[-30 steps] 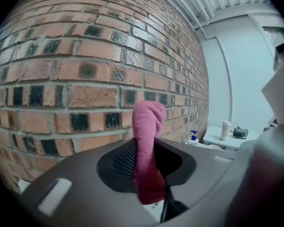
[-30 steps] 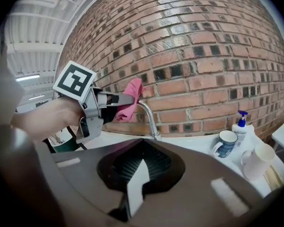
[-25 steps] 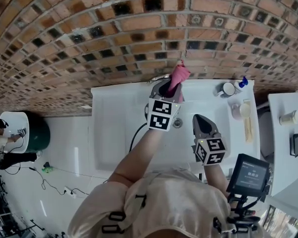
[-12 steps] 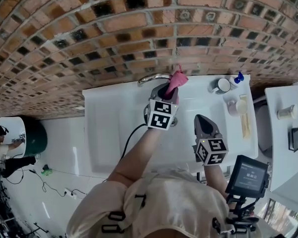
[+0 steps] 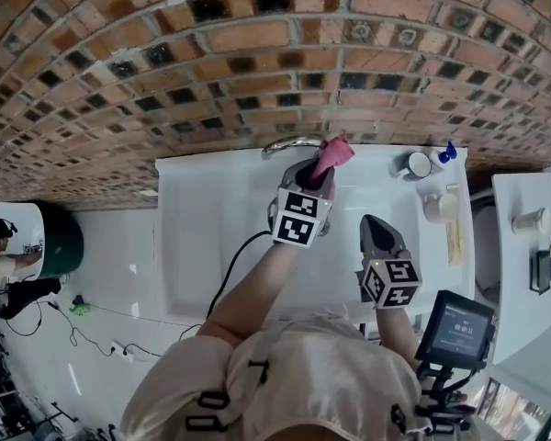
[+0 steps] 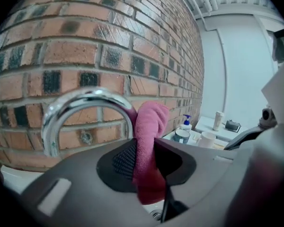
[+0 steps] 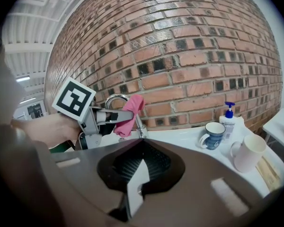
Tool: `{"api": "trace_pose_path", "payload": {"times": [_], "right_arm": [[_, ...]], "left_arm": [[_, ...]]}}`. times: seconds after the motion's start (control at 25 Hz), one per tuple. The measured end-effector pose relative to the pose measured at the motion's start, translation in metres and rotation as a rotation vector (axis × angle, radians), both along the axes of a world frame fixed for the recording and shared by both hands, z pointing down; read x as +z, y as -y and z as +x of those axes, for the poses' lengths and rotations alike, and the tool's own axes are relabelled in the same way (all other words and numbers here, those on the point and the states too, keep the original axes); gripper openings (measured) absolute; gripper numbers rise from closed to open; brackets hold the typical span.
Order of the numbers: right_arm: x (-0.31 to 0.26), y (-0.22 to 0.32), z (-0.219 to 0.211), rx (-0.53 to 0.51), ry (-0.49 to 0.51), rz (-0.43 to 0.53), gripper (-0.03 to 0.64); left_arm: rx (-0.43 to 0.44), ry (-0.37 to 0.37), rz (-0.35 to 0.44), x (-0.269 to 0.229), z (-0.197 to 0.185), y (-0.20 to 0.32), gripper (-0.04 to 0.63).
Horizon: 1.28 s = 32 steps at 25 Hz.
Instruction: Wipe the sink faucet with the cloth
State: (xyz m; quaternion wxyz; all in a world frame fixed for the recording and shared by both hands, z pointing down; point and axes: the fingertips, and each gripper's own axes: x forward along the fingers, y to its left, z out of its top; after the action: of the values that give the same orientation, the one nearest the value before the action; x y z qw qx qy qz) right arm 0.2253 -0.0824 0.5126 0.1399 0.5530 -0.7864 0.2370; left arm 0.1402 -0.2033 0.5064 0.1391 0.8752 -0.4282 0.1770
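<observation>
A chrome arched faucet (image 5: 289, 143) stands at the back of the white sink (image 5: 211, 228), against the brick wall. My left gripper (image 5: 317, 175) is shut on a pink cloth (image 5: 333, 154) whose free end sticks up past the jaws. In the left gripper view the cloth (image 6: 149, 141) rests against the right side of the faucet's arch (image 6: 80, 103). The right gripper view shows the cloth (image 7: 130, 112) draped at the faucet (image 7: 114, 98). My right gripper (image 5: 375, 232) hangs over the basin nearer the person, shut, with nothing in its jaws.
On the sink's right ledge stand a blue mug (image 7: 213, 134), a white mug (image 7: 247, 157) and a soap pump bottle (image 7: 228, 115). The drain (image 5: 325, 229) lies below the left gripper. A white counter (image 5: 523, 246) with small items is at the far right.
My left gripper has come down a little with the cloth, closer against the faucet's arch. The right gripper has hardly moved.
</observation>
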Motion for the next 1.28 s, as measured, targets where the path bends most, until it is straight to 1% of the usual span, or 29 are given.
{"api": "trace_pose_path", "payload": {"times": [0.16,0.28,0.4,0.52,0.64,0.72,0.88,0.96,1.04,1.16,1.28], "right_arm": [[-0.004,0.003,-0.013,-0.032,0.001,0.012,-0.012],[-0.005,0.002,-0.023,-0.057,0.002,0.013,-0.012],[-0.004,0.003,-0.028,-0.071,0.002,0.012,-0.012],[-0.005,0.005,-0.03,-0.075,0.001,0.013,-0.012],[-0.005,0.006,-0.027,-0.07,0.0,0.011,-0.012],[-0.005,0.006,-0.024,-0.061,-0.001,0.009,-0.012],[-0.006,0.001,-0.012,-0.022,-0.013,0.004,-0.012],[-0.009,0.003,-0.011,-0.017,-0.021,0.01,-0.012],[-0.014,0.007,-0.013,-0.026,-0.025,0.022,-0.012],[-0.019,0.008,-0.016,-0.041,-0.025,0.039,-0.012],[-0.024,0.006,-0.026,-0.059,-0.017,0.049,-0.012]], "left_arm": [[-0.029,-0.06,0.068,-0.036,-0.013,-0.004,0.095],[-0.072,-0.105,0.12,-0.062,-0.03,-0.008,0.094],[-0.137,-0.108,0.155,-0.075,-0.051,-0.006,0.094],[-0.142,-0.096,0.151,-0.069,-0.053,-0.002,0.094],[-0.105,-0.055,0.152,-0.059,-0.039,0.002,0.094],[-0.067,-0.04,0.121,-0.046,-0.025,0.003,0.094],[0.009,0.001,0.025,-0.005,-0.002,0.002,0.094],[0.019,0.031,-0.016,0.016,-0.003,0.002,0.094],[0.01,0.052,-0.035,0.027,-0.01,0.0,0.094],[-0.004,0.042,-0.017,0.019,-0.018,-0.01,0.094],[-0.02,0.016,0.038,-0.006,-0.031,-0.021,0.094]]}}
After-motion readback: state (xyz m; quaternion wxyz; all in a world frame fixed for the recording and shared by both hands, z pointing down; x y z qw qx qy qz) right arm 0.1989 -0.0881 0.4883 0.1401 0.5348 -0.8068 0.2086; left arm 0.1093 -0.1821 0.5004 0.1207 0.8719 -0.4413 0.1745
